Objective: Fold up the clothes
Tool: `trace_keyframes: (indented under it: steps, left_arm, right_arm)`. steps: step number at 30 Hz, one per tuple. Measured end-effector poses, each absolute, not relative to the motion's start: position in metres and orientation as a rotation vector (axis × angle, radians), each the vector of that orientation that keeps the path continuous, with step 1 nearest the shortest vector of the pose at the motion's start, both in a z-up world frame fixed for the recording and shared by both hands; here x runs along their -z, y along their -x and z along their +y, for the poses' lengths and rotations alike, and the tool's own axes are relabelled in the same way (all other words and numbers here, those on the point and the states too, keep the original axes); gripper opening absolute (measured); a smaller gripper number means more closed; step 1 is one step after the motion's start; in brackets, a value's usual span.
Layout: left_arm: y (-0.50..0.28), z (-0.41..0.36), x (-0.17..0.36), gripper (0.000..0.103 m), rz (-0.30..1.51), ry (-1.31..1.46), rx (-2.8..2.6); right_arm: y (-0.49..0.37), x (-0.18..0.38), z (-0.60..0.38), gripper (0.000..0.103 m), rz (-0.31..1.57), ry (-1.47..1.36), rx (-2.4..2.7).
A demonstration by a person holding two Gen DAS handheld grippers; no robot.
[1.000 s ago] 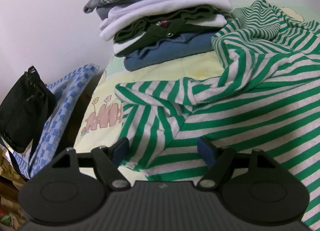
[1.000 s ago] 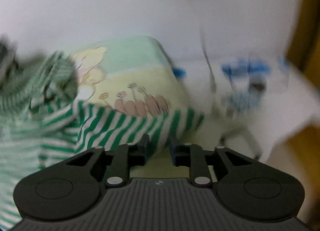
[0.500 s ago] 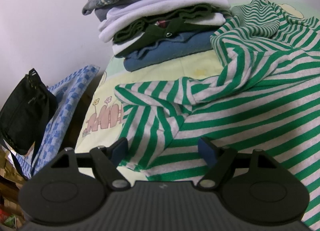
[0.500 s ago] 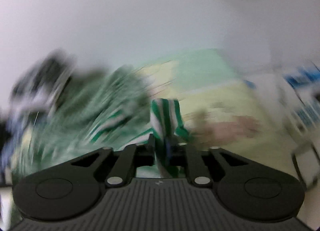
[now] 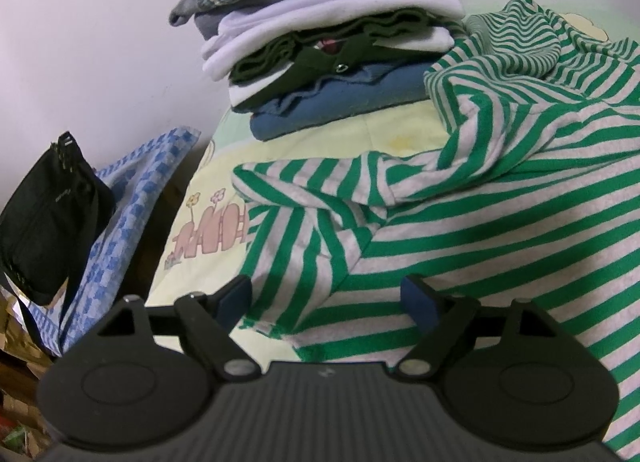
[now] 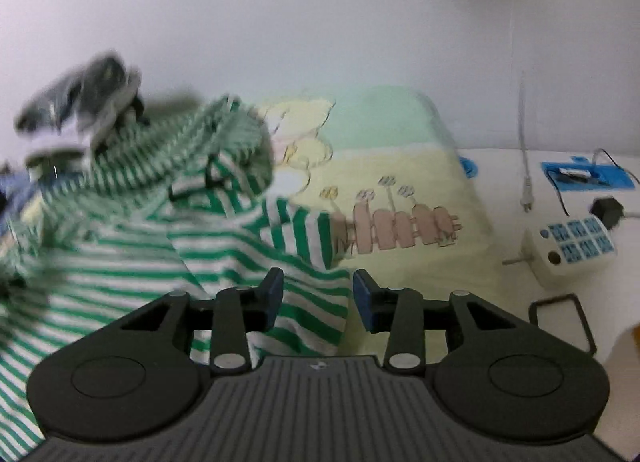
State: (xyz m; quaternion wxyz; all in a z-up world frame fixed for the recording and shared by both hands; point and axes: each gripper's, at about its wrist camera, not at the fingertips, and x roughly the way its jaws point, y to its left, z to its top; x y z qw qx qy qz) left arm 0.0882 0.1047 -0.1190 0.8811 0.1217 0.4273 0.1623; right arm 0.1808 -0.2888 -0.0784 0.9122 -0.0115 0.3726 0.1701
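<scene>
While the pale yellow-green cartoon bedsheet [image 5: 208, 198] covers the whole work surface, most of it lies under the green-and-grey striped shirt [image 5: 500, 230], spread across the right side of the left wrist view with one sleeve folded in over the body and the hooded or collared part bunched up at the far end. In the right wrist view the same shirt [image 6: 120, 246] fills the left half, blurred, with its other sleeve lying out over the sheet's fence print.

Behind the shirt stands a stack of folded clothes [image 5: 332, 42]: a blue piece at the bottom, a dark green one with a snap button, white pieces, and a grey knit with a striped band on top. Off the left edge of the sheet hangs a blue checked cloth [image 5: 132, 198], and just beside it a black zip pouch [image 5: 44, 230] with its zip closed; what it contains cannot be told.

On the white surface to the right sit a white power strip [image 6: 572, 250] and, further back, a flat blue tray-like thing [image 6: 588, 176] holding some small dark item, too small to name.

The left gripper [image 5: 326, 296] hovers spread wide over the shirt's near edge, gripping nothing. The right gripper [image 6: 318, 294] has just been opening; striped cloth lies between its jaws, yet the pads stand clear of it.
</scene>
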Motion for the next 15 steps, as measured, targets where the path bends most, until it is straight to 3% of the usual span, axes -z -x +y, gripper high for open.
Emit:
trace_keyframes:
  steps: [2, 5, 6, 7, 15]
  left_arm:
    - [-0.089, 0.104, 0.119, 0.083, 0.893, -0.26, -0.337]
    - [-0.09, 0.104, 0.118, 0.084, 0.897, -0.26, -0.339]
    - [-0.09, 0.105, 0.118, 0.086, 0.897, -0.259, -0.342]
    - [-0.09, 0.105, 0.118, 0.086, 0.897, -0.258, -0.345]
    - [-0.089, 0.109, 0.119, 0.089, 0.891, -0.243, -0.345]
  right_arm:
    - [-0.188, 0.09, -0.286, 0.052, 0.796, -0.002, -0.333]
    - [-0.194, 0.1, -0.287, 0.047, 0.815, -0.082, -0.327]
    - [-0.194, 0.101, -0.288, 0.022, 0.813, -0.11, -0.334]
    - [-0.192, 0.099, -0.29, 0.008, 0.807, -0.133, -0.341]
    - [-0.144, 0.05, -0.353, 0.007, 0.632, -0.234, -0.106]
